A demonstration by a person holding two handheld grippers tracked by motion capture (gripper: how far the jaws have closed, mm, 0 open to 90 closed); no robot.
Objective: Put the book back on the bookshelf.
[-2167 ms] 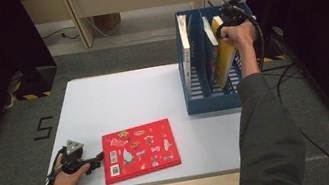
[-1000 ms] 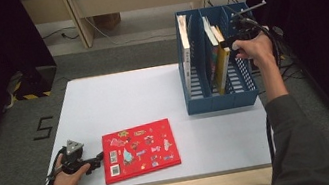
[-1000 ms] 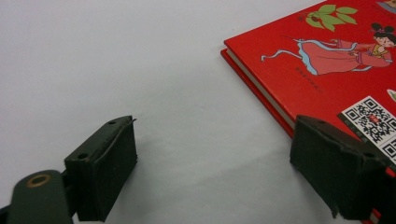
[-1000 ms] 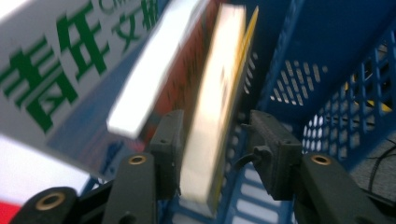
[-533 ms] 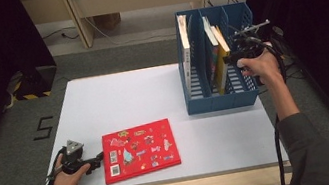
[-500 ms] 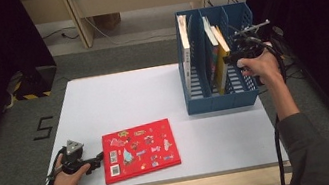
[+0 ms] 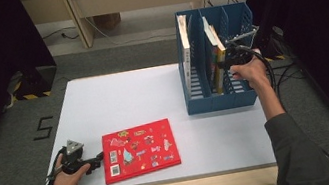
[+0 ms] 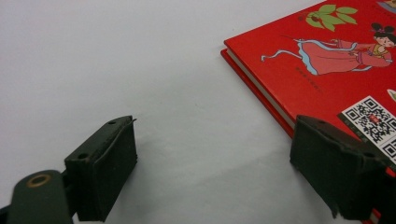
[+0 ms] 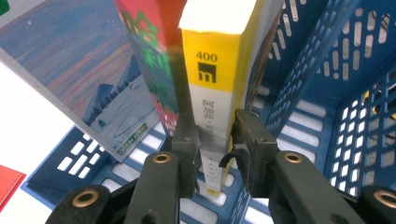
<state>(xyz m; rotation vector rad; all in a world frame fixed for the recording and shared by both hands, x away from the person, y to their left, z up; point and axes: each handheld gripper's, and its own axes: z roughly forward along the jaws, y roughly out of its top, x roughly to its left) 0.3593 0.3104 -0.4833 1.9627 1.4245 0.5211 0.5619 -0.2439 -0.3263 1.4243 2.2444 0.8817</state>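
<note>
A yellow-spined book (image 9: 212, 70) stands upright in the middle compartment of a blue slotted file rack (image 7: 222, 100) at the table's right. My right gripper (image 9: 212, 122) is shut on the lower part of its spine, one jaw on each side; in the high view the right gripper (image 7: 223, 62) reaches into the rack from the right. A red picture book (image 7: 139, 150) lies flat near the front edge. My left gripper (image 7: 97, 160) rests on the table at its left side and is open (image 8: 215, 128), with one jaw over the edge of the red book (image 8: 336, 70).
A book with a blue landscape cover (image 9: 70, 60) and a red one (image 9: 144, 46) lean beside the yellow book. A white book (image 7: 185, 43) stands in the rack's left compartment. The white table (image 7: 128, 98) stretches between the rack and the red book. Cables trail off at right.
My right hand has come down and toward the person with the yellow book, lowering it into the rack. The left gripper and the red book have not moved.
</note>
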